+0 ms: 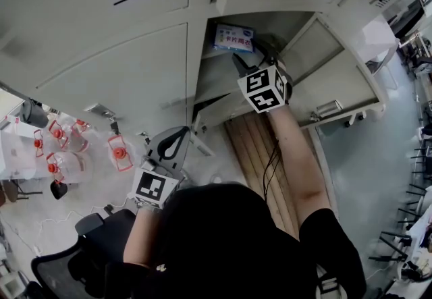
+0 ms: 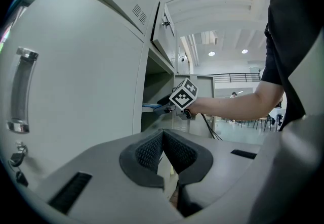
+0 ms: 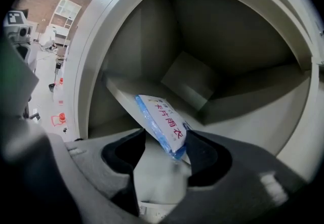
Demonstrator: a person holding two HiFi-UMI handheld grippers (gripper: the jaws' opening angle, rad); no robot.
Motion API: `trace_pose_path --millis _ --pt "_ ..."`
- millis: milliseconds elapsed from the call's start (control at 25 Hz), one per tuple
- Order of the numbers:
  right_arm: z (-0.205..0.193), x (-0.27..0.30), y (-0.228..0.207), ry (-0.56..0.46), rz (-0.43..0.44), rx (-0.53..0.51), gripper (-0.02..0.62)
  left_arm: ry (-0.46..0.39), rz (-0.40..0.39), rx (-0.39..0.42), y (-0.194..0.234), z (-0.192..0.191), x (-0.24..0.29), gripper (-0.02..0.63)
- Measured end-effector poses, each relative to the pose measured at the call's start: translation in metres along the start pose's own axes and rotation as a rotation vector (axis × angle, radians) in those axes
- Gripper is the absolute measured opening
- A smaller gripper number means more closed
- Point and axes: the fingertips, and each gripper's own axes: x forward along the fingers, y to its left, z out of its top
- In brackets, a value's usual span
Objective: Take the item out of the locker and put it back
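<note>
Nearest the wearer, the left tongs (image 2: 162,136) hang low outside the locker (image 1: 202,88), pads pressed together on nothing. Farther up, the right tongs (image 3: 162,143) reach into the open compartment with the jaws spread wide. The near corner of the packet (image 3: 163,123) lies between them, close against the right-hand pad and clear of the left one, so it is not yet clamped. The packet is a flat blue-and-white plastic sachet lying tilted on the shelf (image 3: 121,91) inside the compartment. Judged from its thin, creased look, it is light, limp and somewhat slick, likely to fold or slide. The firmest hold is probably across the sealed near edge, pinched well in from the corner. The right gripper view alone shows the jaw gap and the corner's position within it. The head view alone shows the swung-open door (image 1: 337,82) and both tongs together. The left gripper view gives the side profile, with only a blue edge of the packet visible at the shelf lip.
</note>
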Motion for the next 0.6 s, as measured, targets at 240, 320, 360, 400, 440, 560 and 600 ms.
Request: trace_pose_path --millis 240,320,360,400,440,560,600 --pt "0.004 -0.002 -0.001 -0.022 -0.045 -0.028 0.146 0.004 0.0 -0.006 0.002 -0.003 -0.001 0.009" --pt "0.004 -0.006 0.0 -0.036 -0.052 -0.015 0.123 0.003 -0.005 0.004 0.002 -0.005 -0.002 0.009" --pt "0.004 -0.01 0.0 -0.045 -0.056 -0.005 0.109 0.001 -0.01 0.014 0.002 -0.006 -0.002 0.009" --pt "0.004 -0.013 0.0 -0.053 -0.059 0.009 0.096 0.002 -0.011 0.011 0.002 -0.005 -0.002 0.009" --pt "0.005 -0.018 0.0 -0.062 -0.062 0.028 0.084 0.006 -0.008 -0.008 0.001 -0.004 -0.002 0.009" --pt "0.005 -0.032 -0.002 -0.095 -0.073 0.094 0.057 0.003 -0.013 -0.025 0.0 -0.003 -0.001 0.009" --pt "0.005 -0.037 -0.002 -0.11 -0.074 0.116 0.051 0.002 -0.019 -0.015 0.0 -0.003 -0.001 0.009"
